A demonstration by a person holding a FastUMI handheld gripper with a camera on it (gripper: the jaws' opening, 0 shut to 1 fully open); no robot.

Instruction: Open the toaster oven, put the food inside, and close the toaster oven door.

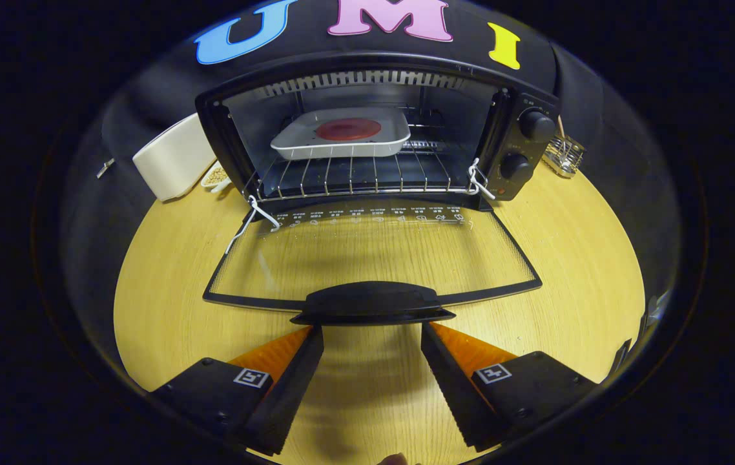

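Note:
The black toaster oven [522, 139] stands at the back of the wooden table with its glass door [367, 258] folded down flat toward me. On the wire rack [354, 174] inside rests a white tray [341, 145] holding a round red piece of food [348, 130]. The door's black handle [372, 303] lies just ahead of my fingertips. My gripper [372, 339] is open, nothing between its fingers, which sit just short of the handle on either side.
A white rounded container [170, 161] and a small bowl [216, 177] stand left of the oven. A small wire holder [564, 155] stands to its right. Bare wooden table [587, 258] spreads on both sides of the door.

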